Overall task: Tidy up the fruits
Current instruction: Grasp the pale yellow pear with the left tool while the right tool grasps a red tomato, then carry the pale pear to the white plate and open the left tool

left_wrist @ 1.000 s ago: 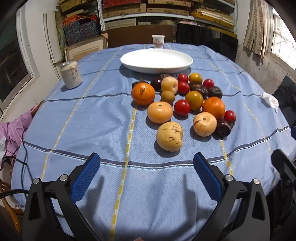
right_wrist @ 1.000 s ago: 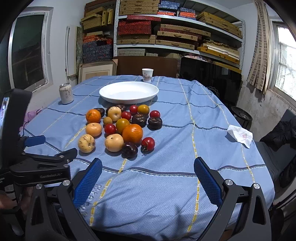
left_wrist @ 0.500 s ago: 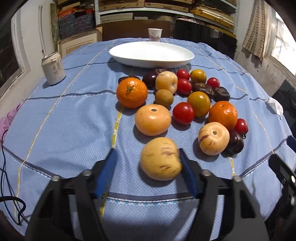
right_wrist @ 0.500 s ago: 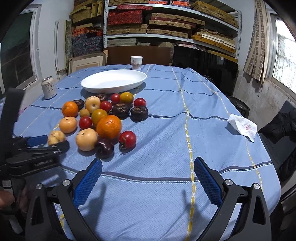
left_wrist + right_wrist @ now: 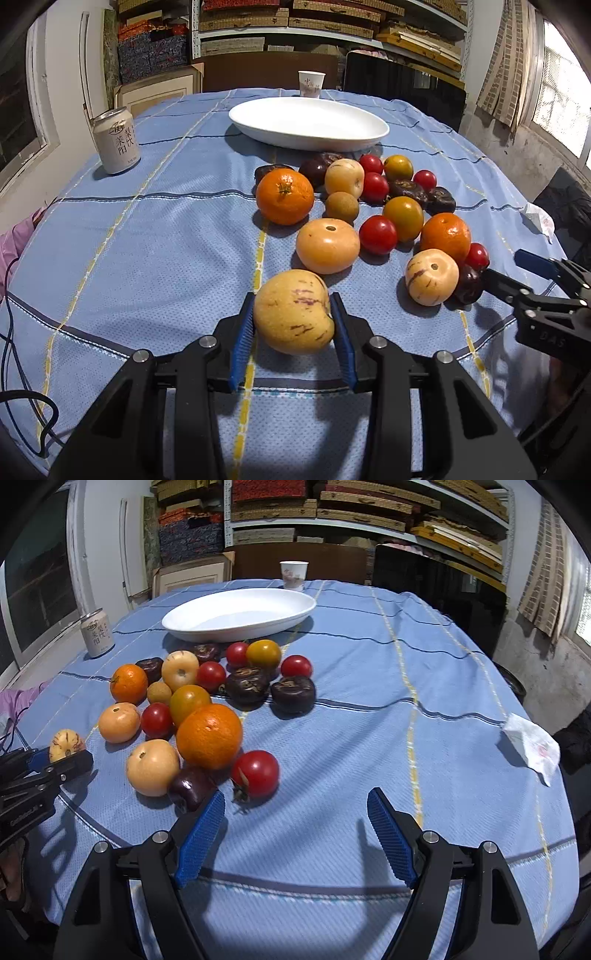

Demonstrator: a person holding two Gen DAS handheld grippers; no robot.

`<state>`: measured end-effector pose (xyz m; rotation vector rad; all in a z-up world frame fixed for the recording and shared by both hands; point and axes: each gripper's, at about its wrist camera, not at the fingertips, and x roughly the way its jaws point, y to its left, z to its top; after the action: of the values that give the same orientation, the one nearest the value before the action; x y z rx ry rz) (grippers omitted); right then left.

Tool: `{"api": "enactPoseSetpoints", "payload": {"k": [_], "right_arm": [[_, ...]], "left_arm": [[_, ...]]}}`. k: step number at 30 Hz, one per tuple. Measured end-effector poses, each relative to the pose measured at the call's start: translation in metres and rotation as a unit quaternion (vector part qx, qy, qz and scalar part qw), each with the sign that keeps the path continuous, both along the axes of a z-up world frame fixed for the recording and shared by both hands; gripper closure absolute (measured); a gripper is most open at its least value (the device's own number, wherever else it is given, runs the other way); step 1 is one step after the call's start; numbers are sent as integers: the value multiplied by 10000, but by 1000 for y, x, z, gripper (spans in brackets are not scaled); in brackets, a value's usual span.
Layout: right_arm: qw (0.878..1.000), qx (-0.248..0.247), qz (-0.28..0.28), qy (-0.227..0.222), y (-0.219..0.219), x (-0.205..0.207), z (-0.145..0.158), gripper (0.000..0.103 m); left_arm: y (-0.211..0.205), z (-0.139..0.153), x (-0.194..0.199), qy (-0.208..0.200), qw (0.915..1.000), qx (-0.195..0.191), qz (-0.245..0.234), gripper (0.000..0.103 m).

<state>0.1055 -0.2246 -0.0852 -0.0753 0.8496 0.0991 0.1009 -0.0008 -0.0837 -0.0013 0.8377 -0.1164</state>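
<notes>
Left gripper (image 5: 293, 319): I have its two blue-padded fingers pressed against both sides of the pale yellow, purple-streaked round melon (image 5: 293, 312); the claw is clamped on that fruit.
Held melon: it sits at the near end of the fruit cluster, farthest from the white oval plate (image 5: 308, 123); I cannot tell whether it touches the cloth. In the right wrist view it shows at the far left (image 5: 66, 744), between the left gripper's fingers (image 5: 35, 760).
Right gripper (image 5: 295, 830): its jaws stand wide apart with nothing between them, above bare blue cloth on the near side of the cluster from the plate. Its left pad (image 5: 201, 836) is just beside the small dark purple fruit (image 5: 192, 788).
Red tomato (image 5: 255, 773): just beyond the gap between the right fingers, toward the plate.
Large orange (image 5: 209, 735): behind the tomato, touching the pale peach round fruit (image 5: 152, 771).
Fruit cluster: oranges, red and yellow tomatoes, pale melons and dark brown wrinkled fruits lie together on the blue striped tablecloth (image 5: 155, 236), between my grippers and the plate.
White oval plate: it holds no fruit; I see it in the right wrist view too (image 5: 184, 622).
Beverage can (image 5: 116, 140): upright, left of the plate.
Paper cup (image 5: 311, 84): upright, behind the plate.
Crumpled white tissue (image 5: 532, 747): well right of the plate, near the table edge.
</notes>
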Motion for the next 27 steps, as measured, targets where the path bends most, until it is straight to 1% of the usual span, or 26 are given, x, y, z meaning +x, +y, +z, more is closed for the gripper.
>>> {"api": "enactPoseSetpoints", "payload": {"k": [1, 3, 5, 8, 13, 16, 17, 18, 24, 27], "right_arm": [[10000, -67, -18, 29, 3, 4, -1, 28], [9999, -113, 7, 55, 7, 9, -1, 41], [9997, -250, 26, 25, 14, 11, 1, 50], [9993, -355, 24, 93, 20, 17, 3, 52], [9986, 118, 233, 459, 15, 27, 5, 52], [9987, -2, 211, 462, 12, 27, 1, 53], [9986, 12, 248, 468, 11, 27, 1, 59], [9984, 61, 296, 484, 11, 26, 0, 74], [9991, 130, 327, 256, 11, 15, 2, 74], [9994, -104, 322, -33, 13, 8, 11, 74]], "left_arm": [[1, 0, 0, -6, 10000, -8, 4, 65], [2, 0, 0, 4, 10000, -11, -5, 65], [4, -1, 1, 27, 10000, -15, -24, 65], [6, -2, 3, 49, 10000, -36, -29, 65], [9, 0, 4, 43, 10000, -78, -46, 65], [10, 1, 3, 38, 9999, -82, -72, 65], [11, 1, 3, 41, 9999, -86, -78, 65], [12, 1, 3, 45, 9999, -90, -81, 65], [15, 7, 0, -71, 9999, -92, -102, 65], [18, 19, -4, -257, 9996, -56, -82, 65]]}}
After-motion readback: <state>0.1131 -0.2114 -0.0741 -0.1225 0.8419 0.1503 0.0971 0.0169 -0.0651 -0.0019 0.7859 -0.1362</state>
